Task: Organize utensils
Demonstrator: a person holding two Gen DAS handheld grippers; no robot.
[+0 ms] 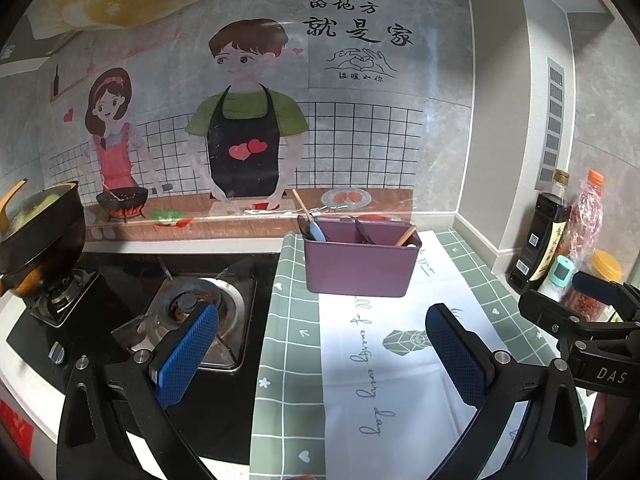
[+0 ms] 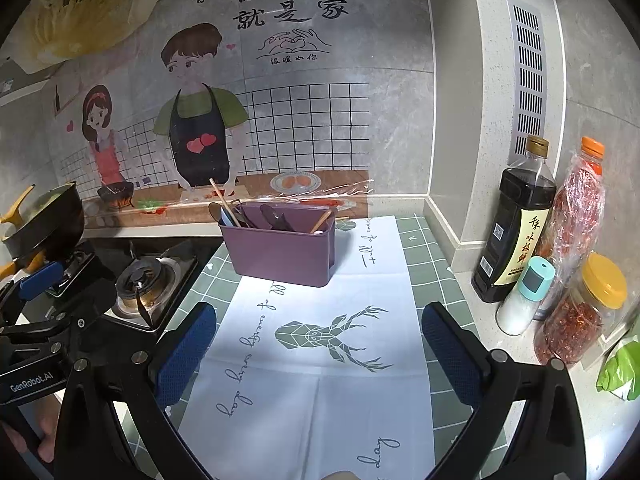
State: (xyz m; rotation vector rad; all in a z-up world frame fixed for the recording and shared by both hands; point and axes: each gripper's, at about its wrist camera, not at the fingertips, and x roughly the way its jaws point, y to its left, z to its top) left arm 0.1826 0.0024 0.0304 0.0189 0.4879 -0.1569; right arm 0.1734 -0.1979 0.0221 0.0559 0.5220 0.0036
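Two compartments divide the purple rectangular plastic utensil caddy (image 1: 360,258), which stands at the far end of the green-checked cloth mat with a white printed centre panel (image 2: 320,360), close to the wall. Its contents lean against the rims: a pale wooden chopstick (image 2: 224,202) and a light-blue spoon (image 1: 318,230) in the left section, dark utensils (image 2: 276,216) and a short wooden handle (image 2: 322,222) to the right, presumably sorted by kind. No utensil lies loose on the mat, which suggests the sorting is largely complete. Both hand-held tools hover empty above the near mat: the left gripper (image 1: 322,354) and the right gripper (image 2: 320,354) each have blue textured pads spread wide, grasping nothing. Beside the mat sit a steel gas burner (image 1: 192,304) and a black pan (image 1: 40,224); a dark sauce bottle (image 2: 516,236) and jars line the right wall.
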